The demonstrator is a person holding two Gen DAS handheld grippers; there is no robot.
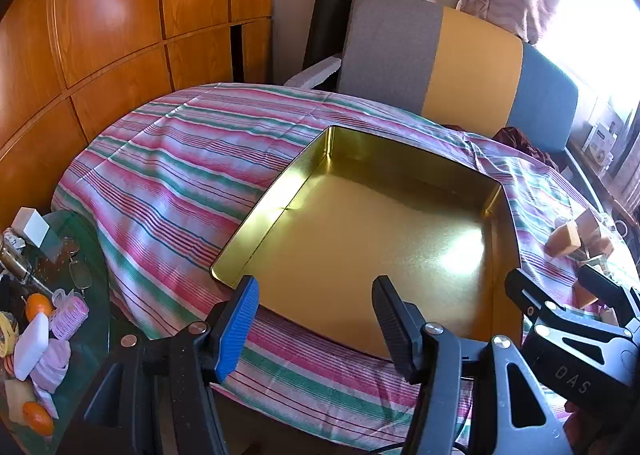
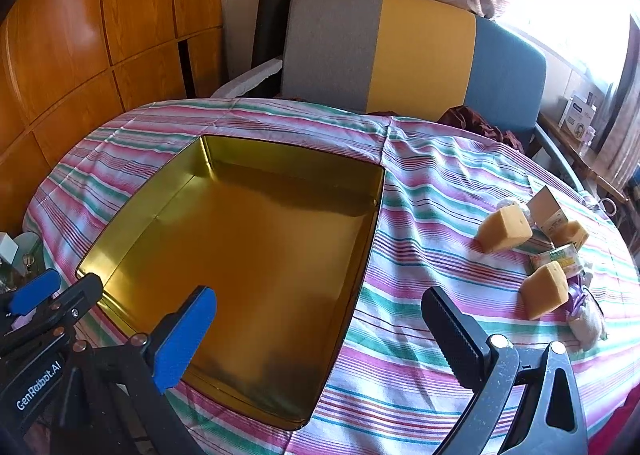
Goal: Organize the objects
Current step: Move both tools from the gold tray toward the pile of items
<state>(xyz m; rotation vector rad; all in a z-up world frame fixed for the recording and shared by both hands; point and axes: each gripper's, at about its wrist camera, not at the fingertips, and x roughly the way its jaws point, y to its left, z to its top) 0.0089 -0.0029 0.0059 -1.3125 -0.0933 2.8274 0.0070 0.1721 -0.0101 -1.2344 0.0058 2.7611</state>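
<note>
Right wrist view carries the answer: the right claw (image 2: 318, 329) hangs released, its two fingers spread wide with nothing between them, above the seam where the gold tin (image 2: 168, 183) meets the striped cloth (image 2: 432, 183) of the tabletop. The tin lies empty, filling the view from 9 to 12 o'clock of this claw. The loose things to be gathered sit in a cluster at about 2 o'clock, well apart from the tin: three yellow sponge blocks (image 2: 505, 233), a small printed box (image 2: 554, 258) between them, an open carton (image 2: 547, 211) behind, and a pale pouch (image 2: 587, 321) nearest the tabletop edge.

The nearest block (image 2: 545, 289) lies at 2 o'clock, near the black finger, its long axis running roughly from 7 to 1 o'clock, so the claw would likely need to swing right and turn a little to take it across its short side.

Left wrist view shows the left claw (image 1: 316, 319) also released and empty, poised over the tin's near rim (image 1: 232, 281). From it the same cluster (image 1: 564, 239) lies far off at 3 o'clock, with the right claw's body in between. By my judgement the right hand is plainly the nearer one for the first pick, and the drop into the tin is then a short carry toward 10 o'clock.
</note>
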